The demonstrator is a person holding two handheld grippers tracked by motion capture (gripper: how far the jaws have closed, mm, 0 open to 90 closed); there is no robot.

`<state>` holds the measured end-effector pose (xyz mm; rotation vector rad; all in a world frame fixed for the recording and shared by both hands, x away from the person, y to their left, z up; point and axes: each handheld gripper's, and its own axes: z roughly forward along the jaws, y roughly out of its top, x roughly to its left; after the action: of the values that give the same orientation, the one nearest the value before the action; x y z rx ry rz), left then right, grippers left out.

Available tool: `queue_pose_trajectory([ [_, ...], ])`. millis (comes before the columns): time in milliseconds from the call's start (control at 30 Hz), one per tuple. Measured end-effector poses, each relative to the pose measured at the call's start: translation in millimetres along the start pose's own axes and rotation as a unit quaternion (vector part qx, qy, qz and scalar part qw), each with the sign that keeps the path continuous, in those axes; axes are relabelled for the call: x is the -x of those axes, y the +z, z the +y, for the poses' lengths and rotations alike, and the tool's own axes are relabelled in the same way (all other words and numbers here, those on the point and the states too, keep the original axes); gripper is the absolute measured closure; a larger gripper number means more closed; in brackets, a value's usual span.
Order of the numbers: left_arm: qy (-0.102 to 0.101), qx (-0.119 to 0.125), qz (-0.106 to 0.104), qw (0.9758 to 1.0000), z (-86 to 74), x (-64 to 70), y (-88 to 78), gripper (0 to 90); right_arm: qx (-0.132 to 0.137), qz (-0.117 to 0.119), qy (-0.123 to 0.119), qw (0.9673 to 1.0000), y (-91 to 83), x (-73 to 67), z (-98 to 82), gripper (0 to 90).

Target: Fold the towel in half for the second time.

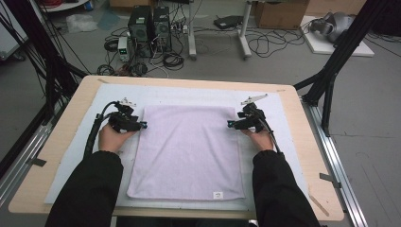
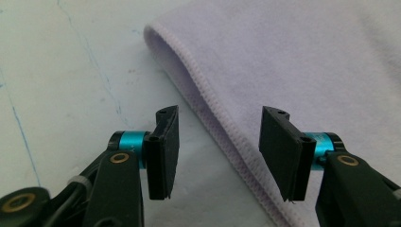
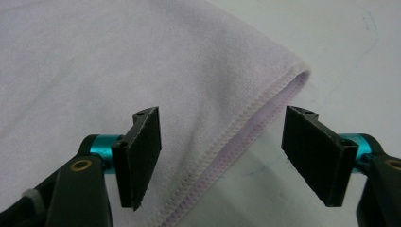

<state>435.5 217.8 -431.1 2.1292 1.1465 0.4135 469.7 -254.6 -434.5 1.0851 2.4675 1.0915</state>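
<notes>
Lilac towel [image 1: 187,151] flat on the white mat [image 1: 75,161] covering the desk [image 1: 61,142], long axis running from the near edge toward the far edge, label at the near edge. Left tongs [image 1: 142,125] at the towel's far left corner, right tongs [image 1: 231,124] at its far right corner. Both tongs open, each straddling the stitched side hem [image 2: 222,127] of the towel, pads clear of the cloth, nothing gripped.
</notes>
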Motion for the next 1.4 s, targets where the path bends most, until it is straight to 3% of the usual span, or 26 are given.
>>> queue_pose_trajectory([
  [100, -0.016, 0.022, -0.004, 0.9996, -11.1, -1.2, 2.8, 51.8, -0.002, -0.006, -0.007, 1.0, 2.6, -0.4, 0.1, 31.9],
  [167, -0.024, 0.039, -0.001, 0.999, -15.7, -0.8, 2.3, 54.4, -0.008, -0.006, 0.005, 0.9999, 4.0, 0.0, -1.2, 35.8],
  [233, -0.015, 0.037, 0.005, 0.9992, -15.1, 1.9, 2.2, 55.9, -0.018, -0.009, 0.003, 0.9998, 7.1, -1.1, -3.6, 39.4],
  [267, -0.009, 0.037, -0.006, 0.9993, -14.6, 3.2, 2.2, 60.7, -0.013, -0.015, -0.003, 0.9998, 7.4, -3.1, -4.6, 41.9],
  [333, -0.001, 0.038, -0.007, 0.9993, -13.6, 7.1, 3.3, 71.0, -0.009, -0.013, 0.002, 0.9999, 7.2, -4.8, -5.7, 47.8],
  [500, -0.021, 0.04, -0.027, 0.9986, -13.9, 6.1, 4.0, 82.5, -0.017, 0.027, -0.008, 0.9994, 7.2, -8.3, -3.4, 75.6],
  [633, -0.029, 0.038, -0.027, 0.9985, -13.8, 5.7, 3.6, 83.8, -0.018, 0.048, 0.017, 0.9985, 7.2, -5.8, -3.8, 83.2],
  [800, -0.032, 0.048, -0.025, 0.9981, -12.2, 6.3, -0.2, 86.1, -0.019, 0.039, -0.007, 0.999, 3.2, -10.4, 1.2, 84.7],
  [867, -0.035, 0.067, -0.031, 0.9967, -9.9, 5.0, -7.7, 86.2, -0.001, 0.044, 0.0, 0.999, -6.5, -9.7, 4.3, 84.7],
  [900, -0.039, 0.083, -0.036, 0.9951, -8.3, 4.2, -13.7, 86.3, 0.008, 0.046, -0.003, 0.9989, -10.8, -8.7, 5.9, 84.8],
  [967, -0.035, 0.093, -0.043, 0.9941, -6.6, 3.2, -23.5, 86.4, 0.02, 0.051, -0.012, 0.9984, -23.6, -9.6, 11.1, 84.8],
  [1033, -0.024, 0.103, -0.05, 0.9931, -5.4, 5.9, -36.6, 86.5, 0.036, 0.06, -0.021, 0.9974, -37.5, -13.1, 14.7, 84.8],
  [1067, -0.019, 0.106, -0.052, 0.9929, -5.1, 7.5, -41.1, 86.5, 0.042, 0.077, -0.016, 0.996, -45.7, -15.0, 15.3, 84.8],
  [1200, 0.009, 0.128, -0.073, 0.989, -12.0, 20.4, -70.0, 86.5, 0.034, 0.105, -0.031, 0.9934, -71.4, -34.5, 13.2, 84.8],
  [1267, 0.03, 0.129, -0.085, 0.9876, -24.9, 31.2, -83.7, 86.5, 0.032, 0.114, -0.043, 0.992, -83.2, -46.9, 5.8, 84.7],
  [1400, 0.031, 0.119, -0.112, 0.9861, -62.2, 47.8, -93.5, 86.4, 0.013, 0.127, -0.041, 0.9909, -95.4, -68.4, -26.6, 84.5],
])
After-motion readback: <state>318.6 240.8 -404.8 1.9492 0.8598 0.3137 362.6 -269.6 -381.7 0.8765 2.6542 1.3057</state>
